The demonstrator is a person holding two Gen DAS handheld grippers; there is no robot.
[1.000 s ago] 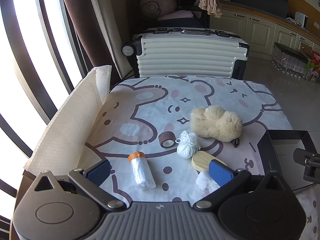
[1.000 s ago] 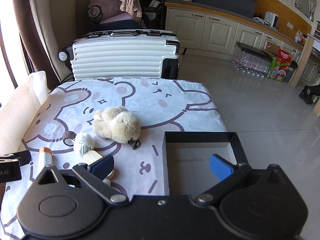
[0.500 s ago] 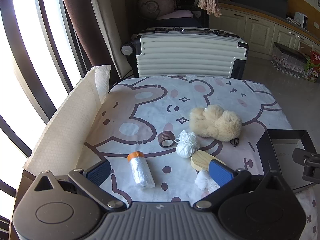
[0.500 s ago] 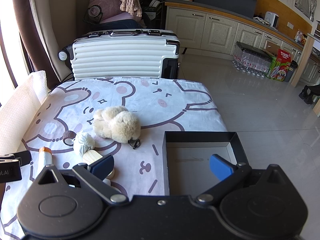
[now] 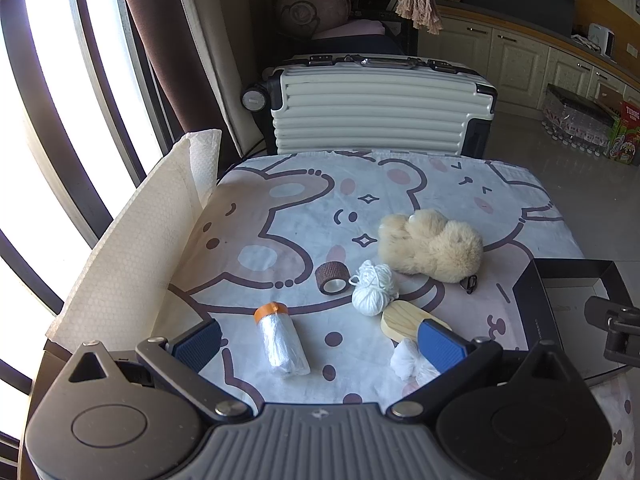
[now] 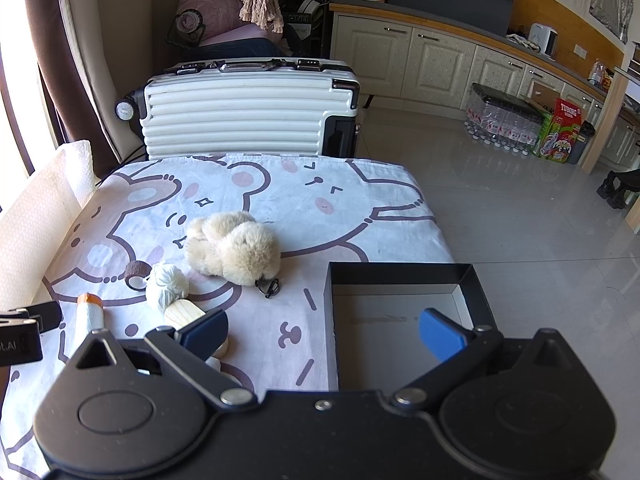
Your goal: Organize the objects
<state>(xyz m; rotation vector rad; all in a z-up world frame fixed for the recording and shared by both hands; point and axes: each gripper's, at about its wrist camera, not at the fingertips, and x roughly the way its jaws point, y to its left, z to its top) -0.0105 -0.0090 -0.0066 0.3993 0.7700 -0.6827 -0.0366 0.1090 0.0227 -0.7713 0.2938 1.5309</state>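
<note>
On the cartoon-print cloth lie a cream plush toy [image 5: 432, 245] with a black clip, a white yarn ball [image 5: 372, 294], a brown tape roll [image 5: 331, 279], a plastic-wrapped roll with an orange end [image 5: 280, 338], a pale wooden piece [image 5: 404, 322] and a crumpled white wad [image 5: 408, 362]. My left gripper [image 5: 320, 342] hovers open at the near edge, the wrapped roll between its fingers' line. My right gripper [image 6: 324, 334] is open over the near left wall of the empty black box [image 6: 472, 280]. The plush toy [image 6: 234, 248] and yarn ball [image 6: 166, 286] lie left of the box.
A white ribbed suitcase [image 5: 380, 114] stands behind the table. A white embossed paper sheet [image 5: 140, 240] rises along the left edge by the window. Cabinets, bottled water packs [image 6: 504, 120] and tiled floor are on the right.
Both grippers stay nearly still and open; the left view has shifted very slightly. No object has moved.
</note>
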